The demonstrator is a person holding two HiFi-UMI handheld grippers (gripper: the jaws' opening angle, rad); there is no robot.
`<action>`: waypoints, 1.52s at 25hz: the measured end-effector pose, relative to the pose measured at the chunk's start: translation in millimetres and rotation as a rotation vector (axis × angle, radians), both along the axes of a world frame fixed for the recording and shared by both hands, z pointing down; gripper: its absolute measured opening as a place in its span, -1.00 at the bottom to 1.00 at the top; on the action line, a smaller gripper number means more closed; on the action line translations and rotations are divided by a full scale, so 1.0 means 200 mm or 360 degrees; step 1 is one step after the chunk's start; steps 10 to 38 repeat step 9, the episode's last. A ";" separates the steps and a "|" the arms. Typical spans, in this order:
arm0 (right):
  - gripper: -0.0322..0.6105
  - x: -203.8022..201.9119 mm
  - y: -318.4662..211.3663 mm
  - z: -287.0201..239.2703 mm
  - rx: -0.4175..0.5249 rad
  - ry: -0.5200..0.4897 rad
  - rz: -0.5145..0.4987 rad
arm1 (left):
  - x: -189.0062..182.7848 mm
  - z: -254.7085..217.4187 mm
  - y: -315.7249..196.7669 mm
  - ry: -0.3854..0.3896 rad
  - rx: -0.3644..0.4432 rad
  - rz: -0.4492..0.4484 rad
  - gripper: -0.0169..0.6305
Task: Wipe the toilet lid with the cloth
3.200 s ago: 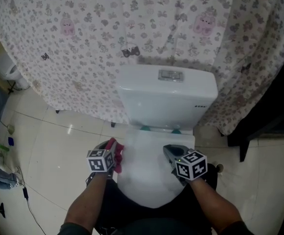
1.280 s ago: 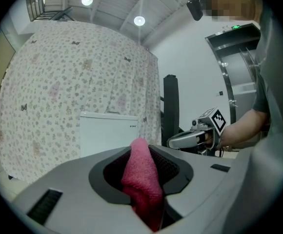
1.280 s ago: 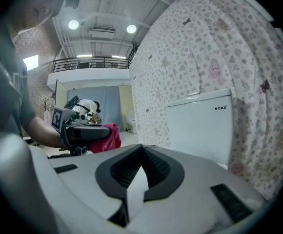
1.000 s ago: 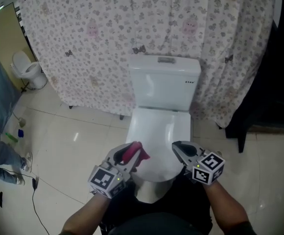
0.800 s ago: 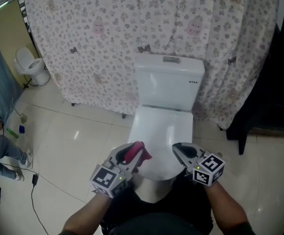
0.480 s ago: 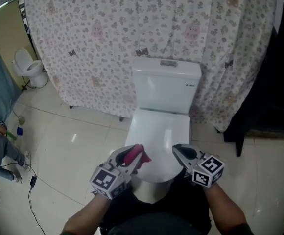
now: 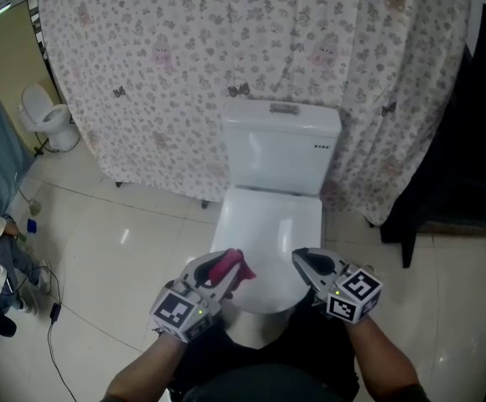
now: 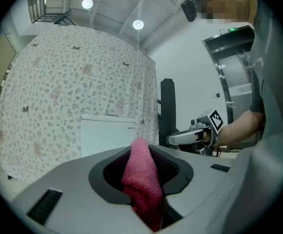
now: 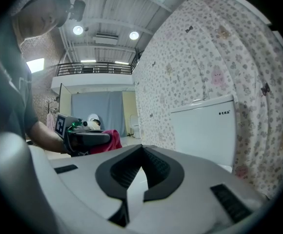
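Cloth sat pinched in my left gripper at the front of the toilet lid; my right gripper was pressed together, empty

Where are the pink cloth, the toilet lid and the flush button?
pink cloth (image 8: 140, 177): left gripper view, folded middle.
toilet lid (image 7: 268, 229): head view, bare top.
flush button (image 7: 283, 108): head view, its centre.

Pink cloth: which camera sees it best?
The left gripper view: the cloth fills its middle, pinched in the left tool. The head view shows it small; the right gripper view, only a far-off scrap.
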State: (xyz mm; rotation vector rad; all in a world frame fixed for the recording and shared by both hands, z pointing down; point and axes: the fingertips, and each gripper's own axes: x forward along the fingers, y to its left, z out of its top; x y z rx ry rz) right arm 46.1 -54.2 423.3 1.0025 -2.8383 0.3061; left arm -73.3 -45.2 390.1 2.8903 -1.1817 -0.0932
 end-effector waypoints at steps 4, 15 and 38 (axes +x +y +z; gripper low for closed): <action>-0.89 -0.01 0.00 -0.01 -0.0001 -0.0010 -0.0006 | 0.01 0.01 0.01 0.0000 0.0006 0.0020 -0.64; -0.89 -0.02 0.00 -0.01 0.0009 -0.0007 -0.0013 | 0.01 0.00 0.01 -0.0007 -0.0001 0.0023 -0.64; -0.89 -0.02 0.00 -0.01 0.0009 -0.0007 -0.0013 | 0.01 0.00 0.01 -0.0007 -0.0001 0.0023 -0.64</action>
